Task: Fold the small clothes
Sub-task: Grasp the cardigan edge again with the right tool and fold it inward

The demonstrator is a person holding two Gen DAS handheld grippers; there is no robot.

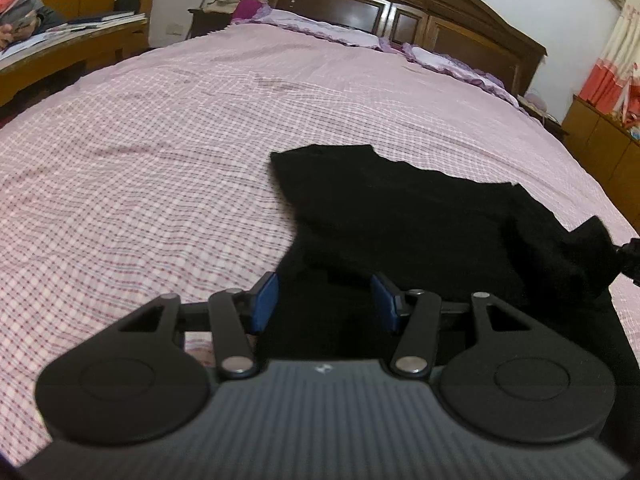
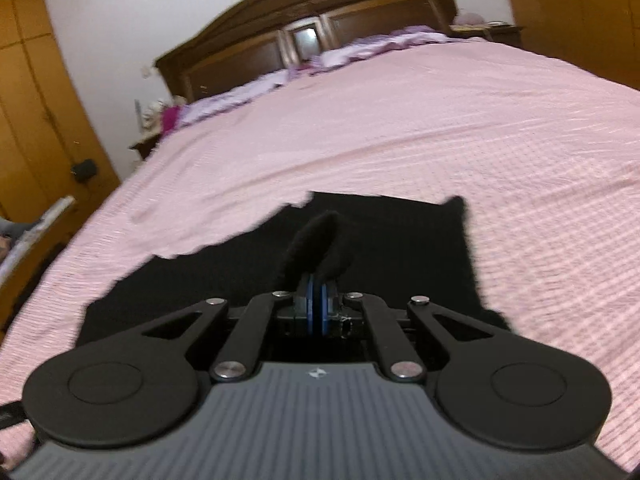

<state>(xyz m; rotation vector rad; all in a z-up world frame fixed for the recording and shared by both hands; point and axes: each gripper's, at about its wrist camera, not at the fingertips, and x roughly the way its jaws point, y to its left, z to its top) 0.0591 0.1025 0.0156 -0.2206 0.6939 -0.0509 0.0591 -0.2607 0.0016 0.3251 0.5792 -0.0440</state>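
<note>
No readable text, labels, brands, numbers or signs show in either view.

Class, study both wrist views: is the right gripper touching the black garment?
Touching. The right wrist view shows the right gripper with its blue pads shut on a raised fold of the black garment, which bulges out just beyond them.

**Colours on the bed right now**

My left gripper [image 1: 326, 302] is black with a grey ribbed body and blue pads [image 1: 266, 300]; my right gripper [image 2: 316, 312] is the same black, grey and blue. The small garment [image 1: 400, 220] is plain black, no print I can see. The bedspread [image 1: 160, 160] is pink with a fine white-and-red check. The pillows [image 1: 448, 60] are lilac with purple frills, the headboard [image 1: 400, 8] dark brown wood, the cabinets [image 2: 40, 100] honey-yellow wood, and the curtain [image 1: 612, 64] cream and orange-red.
</note>
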